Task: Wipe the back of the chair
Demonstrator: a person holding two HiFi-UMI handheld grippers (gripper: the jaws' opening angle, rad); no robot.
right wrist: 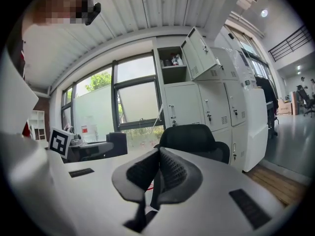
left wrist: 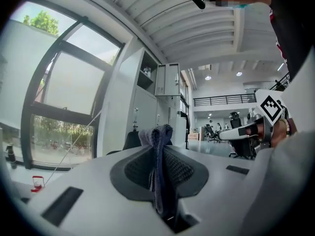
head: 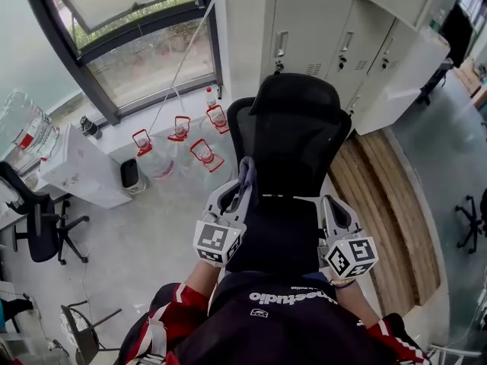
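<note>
Step in hand: the approach, with the wipe not yet begun, as I judge it. The black mesh office chair with headrest (head: 293,139) sits centre frame in the head view, its backrest towards the person and both grippers low in front of it.

The left gripper (head: 243,194) is clamped on a grey-blue folded cloth (head: 247,175). In the left gripper view the dark ribbed pads (left wrist: 138,168) are pressed onto the cloth (left wrist: 156,132), which runs down the middle between them and sticks out past the tips as a bunched fold.

The right gripper (head: 329,201) is closed with nothing in it. In the right gripper view its jaws meet at centre frame (right wrist: 158,161) with no cloth or chair part between them. The chair (right wrist: 189,134) stands beyond the tips, apart.

Cloth versus chair:
- In the head view the cloth overlaps the left edge of the backrest.
- In the left gripper view the chair (left wrist: 129,140) shows as a dark shape behind and to the left of the cloth, near it.
- I cannot tell whether they touch; probably not yet.

Next move calls for pushing the protruding fold forward onto the mesh, then stroking across or down it with steady pressure and a firm clamp. The chair may roll or swivel, so the right gripper could brace the frame.
</note>
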